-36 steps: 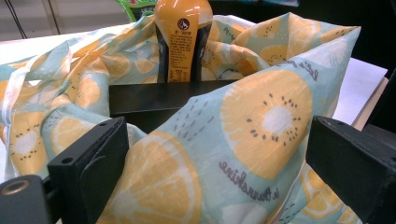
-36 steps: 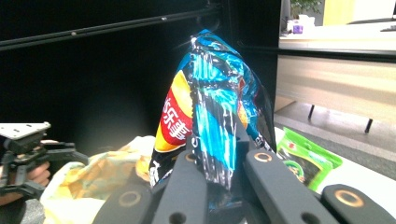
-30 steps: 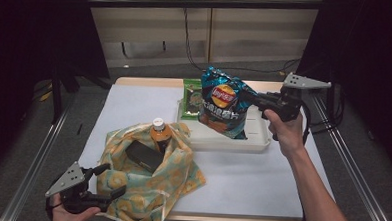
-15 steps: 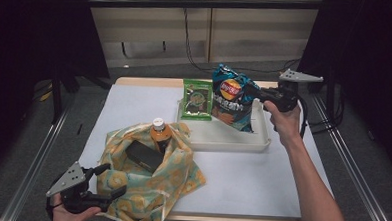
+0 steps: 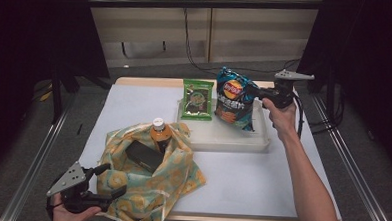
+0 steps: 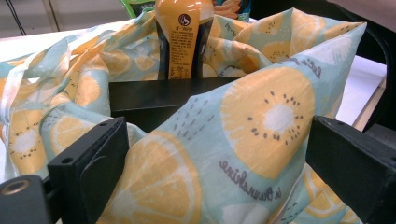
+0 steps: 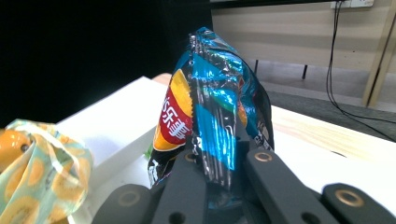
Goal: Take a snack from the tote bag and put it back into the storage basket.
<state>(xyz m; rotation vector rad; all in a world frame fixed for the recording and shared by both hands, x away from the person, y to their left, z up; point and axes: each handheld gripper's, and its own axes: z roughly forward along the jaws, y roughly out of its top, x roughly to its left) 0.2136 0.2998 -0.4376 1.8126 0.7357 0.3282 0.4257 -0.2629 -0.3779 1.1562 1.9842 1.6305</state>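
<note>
Blue crisp bag [image 5: 234, 98] hangs pinched by its edge between the closed jaws of the right gripper [image 5: 259, 93], held over the white tray [image 5: 223, 137] at the far side of a white-topped table [image 5: 261, 173]. Just beyond the bag from those jaws, a green snack packet [image 5: 198, 99] leans on the tray's far rim. Near the table's front corner, the left gripper [image 5: 112, 181] stands open, the fruit-print cloth bag [image 6: 243, 140] bulging between its jaws. Ahead of them an orange drink bottle [image 6: 183, 37] stands upright inside the bag. Pale wood panelling and dangling cables [image 5: 194, 40] back the dark room.
</note>
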